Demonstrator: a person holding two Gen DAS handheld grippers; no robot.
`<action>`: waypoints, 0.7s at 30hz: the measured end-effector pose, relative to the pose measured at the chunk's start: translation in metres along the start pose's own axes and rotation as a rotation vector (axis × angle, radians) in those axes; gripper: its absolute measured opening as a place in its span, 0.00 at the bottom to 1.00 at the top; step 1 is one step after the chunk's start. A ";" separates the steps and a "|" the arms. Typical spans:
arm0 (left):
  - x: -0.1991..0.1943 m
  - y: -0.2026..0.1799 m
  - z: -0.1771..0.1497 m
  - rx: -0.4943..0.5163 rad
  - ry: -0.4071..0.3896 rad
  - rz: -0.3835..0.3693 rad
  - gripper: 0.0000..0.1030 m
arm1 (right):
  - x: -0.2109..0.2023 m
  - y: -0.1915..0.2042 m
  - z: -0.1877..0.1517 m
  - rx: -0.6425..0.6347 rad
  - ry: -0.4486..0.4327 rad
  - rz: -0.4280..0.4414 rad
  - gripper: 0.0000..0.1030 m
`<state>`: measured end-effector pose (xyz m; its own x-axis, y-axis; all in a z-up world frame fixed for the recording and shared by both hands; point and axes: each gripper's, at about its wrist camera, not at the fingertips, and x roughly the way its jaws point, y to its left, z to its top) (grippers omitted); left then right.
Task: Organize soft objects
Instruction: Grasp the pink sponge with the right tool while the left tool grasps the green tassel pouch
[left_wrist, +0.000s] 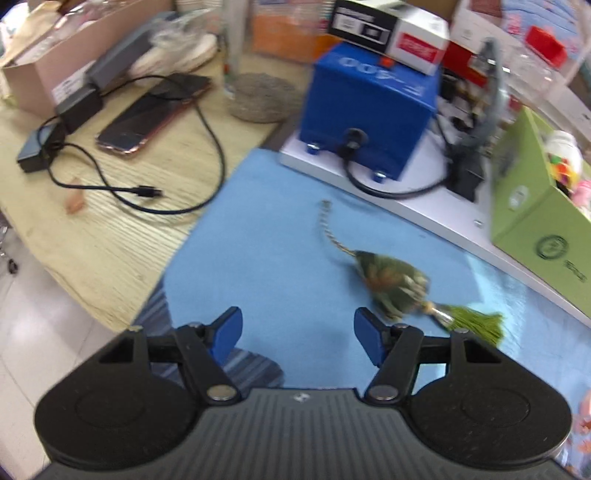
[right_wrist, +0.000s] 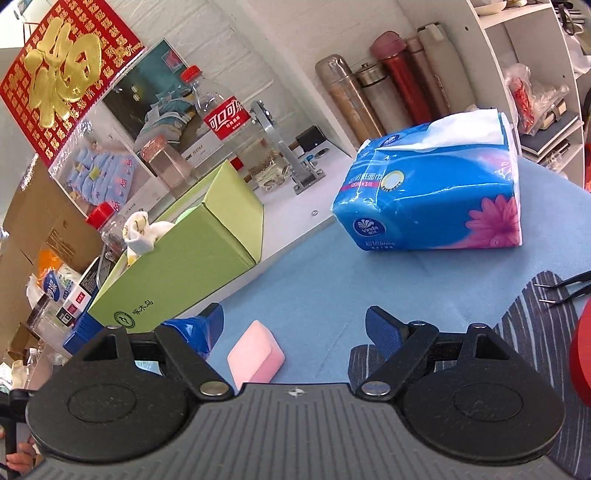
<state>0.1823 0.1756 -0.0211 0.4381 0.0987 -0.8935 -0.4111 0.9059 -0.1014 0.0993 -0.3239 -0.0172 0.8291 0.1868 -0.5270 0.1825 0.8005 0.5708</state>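
A green fabric sachet (left_wrist: 395, 286) with a chain and a green tassel (left_wrist: 476, 325) lies on the blue mat (left_wrist: 280, 229), just right of and ahead of my open, empty left gripper (left_wrist: 297, 334). A green box (left_wrist: 535, 218) with soft toys inside stands at the right; it also shows in the right wrist view (right_wrist: 184, 258), holding a white plush (right_wrist: 142, 236). A pink sponge (right_wrist: 255, 356) lies on the mat between the fingers of my open right gripper (right_wrist: 293, 328), untouched. A blue tissue pack (right_wrist: 436, 192) lies ahead on the right.
A blue machine (left_wrist: 369, 110) with a cable stands behind the mat. A phone (left_wrist: 147, 114), chargers and cables lie on the wooden table (left_wrist: 92, 240) at left. Thermos flasks (right_wrist: 388, 88), a cola bottle (right_wrist: 218, 110) and black tweezers (right_wrist: 565, 290) are around the right side.
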 end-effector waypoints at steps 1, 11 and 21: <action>0.005 0.000 0.004 -0.010 0.000 -0.004 0.64 | 0.001 0.000 0.000 0.002 -0.003 0.009 0.69; 0.036 -0.052 0.048 0.052 -0.027 -0.107 0.64 | 0.007 -0.001 -0.006 0.005 0.040 0.021 0.69; 0.013 -0.069 0.021 0.102 -0.006 -0.247 0.65 | 0.010 0.009 -0.003 -0.034 0.045 0.046 0.69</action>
<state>0.2330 0.1232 -0.0169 0.5200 -0.1286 -0.8444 -0.2085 0.9396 -0.2715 0.1073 -0.3134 -0.0194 0.8114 0.2489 -0.5288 0.1260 0.8090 0.5742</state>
